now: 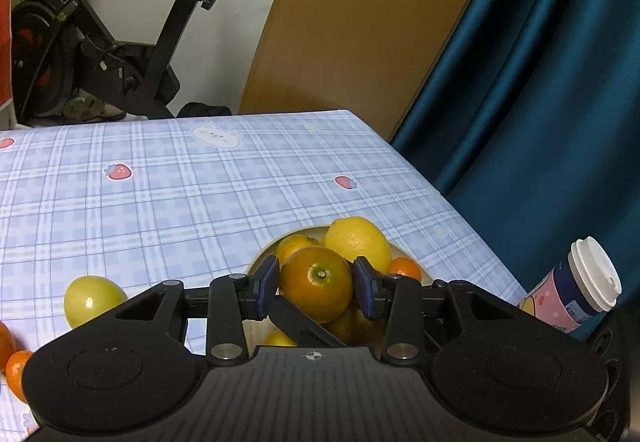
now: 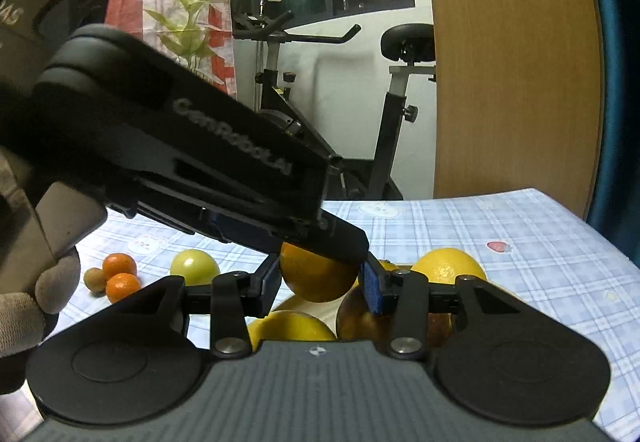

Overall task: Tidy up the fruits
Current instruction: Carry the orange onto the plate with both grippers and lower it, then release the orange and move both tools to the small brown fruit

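An orange (image 1: 316, 284) hangs just above a cream bowl (image 1: 402, 252) that holds a lemon (image 1: 358, 242), a small mandarin (image 1: 406, 268) and other citrus. My left gripper (image 1: 316, 278) is shut on the orange, its blue pads pressing both sides. My right gripper (image 2: 322, 278) is shut on the same orange (image 2: 312, 282). In the right wrist view one left finger (image 2: 340, 240) lies across the top of the orange. In the left wrist view a right finger (image 1: 304, 324) passes under it. A lemon (image 2: 448, 266) and a reddish fruit (image 2: 360, 318) sit below in the bowl.
Loose on the checked tablecloth (image 1: 200, 181) to the left are a green-yellow fruit (image 1: 94, 300), two mandarins (image 2: 120, 276) and a small brownish fruit (image 2: 95, 279). A lidded paper cup (image 1: 576, 294) stands by the right table edge. A gloved hand (image 2: 40, 302) holds the left gripper. Behind are an exercise bike and a blue curtain.
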Tool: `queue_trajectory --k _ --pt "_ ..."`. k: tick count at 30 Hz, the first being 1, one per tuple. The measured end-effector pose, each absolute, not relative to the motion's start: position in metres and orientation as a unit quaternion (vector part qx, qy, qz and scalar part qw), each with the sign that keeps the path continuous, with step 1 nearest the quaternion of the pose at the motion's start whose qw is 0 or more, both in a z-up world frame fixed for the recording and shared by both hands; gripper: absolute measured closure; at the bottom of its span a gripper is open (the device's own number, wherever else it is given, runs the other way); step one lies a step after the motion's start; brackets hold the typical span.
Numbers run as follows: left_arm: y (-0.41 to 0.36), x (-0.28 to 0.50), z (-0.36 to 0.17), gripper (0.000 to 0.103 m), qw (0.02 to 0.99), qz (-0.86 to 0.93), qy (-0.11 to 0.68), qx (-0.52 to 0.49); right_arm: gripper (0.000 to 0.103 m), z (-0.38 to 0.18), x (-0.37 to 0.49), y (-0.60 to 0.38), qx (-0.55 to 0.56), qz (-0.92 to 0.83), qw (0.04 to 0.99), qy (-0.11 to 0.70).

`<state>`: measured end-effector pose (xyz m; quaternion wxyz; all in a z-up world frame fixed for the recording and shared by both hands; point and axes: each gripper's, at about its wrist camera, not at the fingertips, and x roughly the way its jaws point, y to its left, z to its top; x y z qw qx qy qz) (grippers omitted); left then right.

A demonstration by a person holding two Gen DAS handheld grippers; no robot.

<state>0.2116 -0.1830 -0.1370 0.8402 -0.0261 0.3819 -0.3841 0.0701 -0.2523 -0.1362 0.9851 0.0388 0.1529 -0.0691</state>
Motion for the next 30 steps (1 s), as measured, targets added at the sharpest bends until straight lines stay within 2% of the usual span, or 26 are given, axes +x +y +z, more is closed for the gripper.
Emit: queue_trajectory --k 23,30 --pt "-0.169 0.212 -0.147 0.06 0.837 -0.357 0.411 -0.051 0.054 -0.139 0.065 -0.246 0.026 -0.067 0.987 0.146" --pt "-0.163 0.209 -0.14 0.06 0.844 -0.354 0.4 -0.053 0.054 -0.138 0.065 -0.246 0.025 -0.066 0.987 0.145"
